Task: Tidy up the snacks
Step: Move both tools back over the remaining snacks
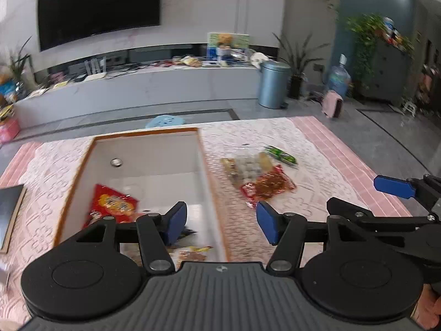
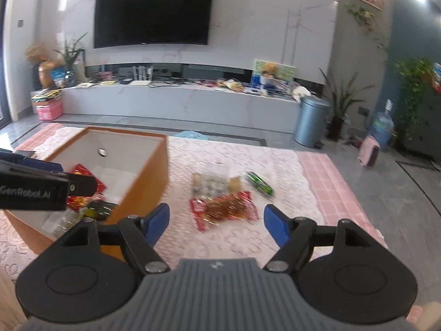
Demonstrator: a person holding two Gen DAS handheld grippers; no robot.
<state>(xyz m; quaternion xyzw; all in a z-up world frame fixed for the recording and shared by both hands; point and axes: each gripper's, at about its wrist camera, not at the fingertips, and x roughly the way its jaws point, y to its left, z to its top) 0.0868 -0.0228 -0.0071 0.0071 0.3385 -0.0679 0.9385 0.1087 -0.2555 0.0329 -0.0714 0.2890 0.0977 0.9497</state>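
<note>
A wooden box [image 1: 143,133] with a white inside stands on the pink lace tablecloth and holds a red packet [image 1: 114,204] and other snacks. My left gripper [image 1: 222,215] hangs open over the box's near right wall, with nothing between its pads. To the right of the box lie a red snack packet [image 2: 224,209], a clear bag of snacks [image 2: 215,183] and a green packet [image 2: 259,183]. My right gripper [image 2: 216,220] is open just short of the red packet, touching nothing. One of its blue fingers [image 1: 394,186] shows at the right of the left wrist view.
A dark flat frame [image 1: 11,209] lies on the table left of the box. Beyond the table's far edge stand a light blue stool [image 1: 165,121], a grey bin [image 2: 310,121], a water bottle [image 2: 381,127] and a long TV bench [image 2: 179,99].
</note>
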